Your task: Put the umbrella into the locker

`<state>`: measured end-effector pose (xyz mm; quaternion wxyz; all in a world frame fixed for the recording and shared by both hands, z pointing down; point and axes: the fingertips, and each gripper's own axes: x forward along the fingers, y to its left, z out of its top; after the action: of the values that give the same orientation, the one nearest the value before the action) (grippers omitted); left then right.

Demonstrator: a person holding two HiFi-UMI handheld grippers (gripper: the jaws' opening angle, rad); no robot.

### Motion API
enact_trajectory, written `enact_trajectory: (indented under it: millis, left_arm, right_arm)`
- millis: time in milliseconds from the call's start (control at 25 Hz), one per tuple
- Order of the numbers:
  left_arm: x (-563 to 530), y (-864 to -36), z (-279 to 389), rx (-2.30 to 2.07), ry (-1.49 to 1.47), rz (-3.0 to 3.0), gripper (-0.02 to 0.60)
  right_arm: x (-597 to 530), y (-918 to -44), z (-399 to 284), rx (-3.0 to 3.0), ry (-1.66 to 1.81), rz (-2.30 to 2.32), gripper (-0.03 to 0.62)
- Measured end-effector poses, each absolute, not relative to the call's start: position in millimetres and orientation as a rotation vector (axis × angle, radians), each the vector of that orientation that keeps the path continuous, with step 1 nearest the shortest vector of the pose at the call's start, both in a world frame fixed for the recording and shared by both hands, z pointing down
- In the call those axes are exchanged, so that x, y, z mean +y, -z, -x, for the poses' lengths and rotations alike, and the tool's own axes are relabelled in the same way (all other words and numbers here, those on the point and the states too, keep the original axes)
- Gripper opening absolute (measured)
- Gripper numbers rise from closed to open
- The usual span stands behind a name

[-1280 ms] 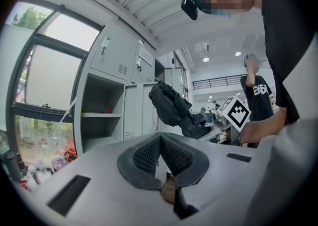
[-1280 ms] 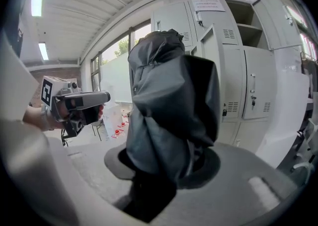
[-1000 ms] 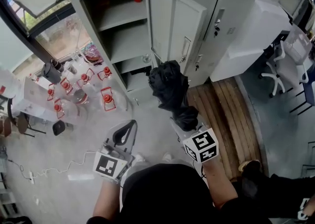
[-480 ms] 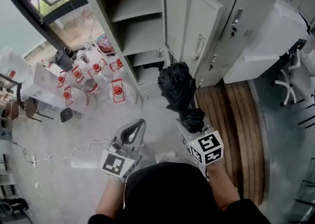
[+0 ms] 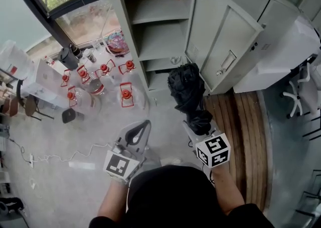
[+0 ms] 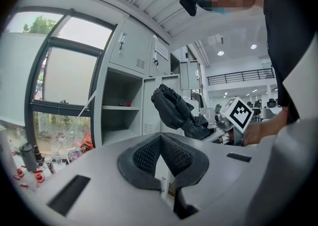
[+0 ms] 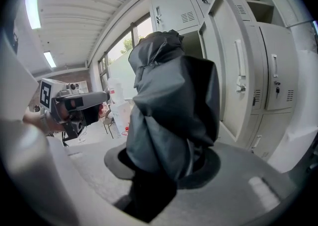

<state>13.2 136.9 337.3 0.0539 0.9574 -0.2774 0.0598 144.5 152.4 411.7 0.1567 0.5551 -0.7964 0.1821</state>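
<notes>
Now, with your right gripper (image 5: 199, 123) clamped on the black umbrella (image 5: 186, 87) at frame centre, steer its tip past the door (image 5: 220, 46) into the open locker (image 5: 161, 50) above. Your left gripper (image 5: 145, 124) is closed and empty.

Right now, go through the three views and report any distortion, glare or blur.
Head view: sharp, evenly lit, though the locker leans with the steep downward angle. Left gripper view: strong fisheye bending, black corners, the window bright. Right gripper view: fisheye as well; the dark umbrella fills the middle and hides much behind it.
</notes>
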Motion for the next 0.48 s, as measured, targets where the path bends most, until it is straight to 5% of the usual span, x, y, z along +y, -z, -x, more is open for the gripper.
enact_trajectory:
  millis: [480]
  left_arm:
    - [32.1,-341.4,63.4,-0.778,-0.162,-2.884,0.009]
  right_arm:
    - [58.3,-411.7,-68.6,-2.216,-0.554,-1.604,0.172]
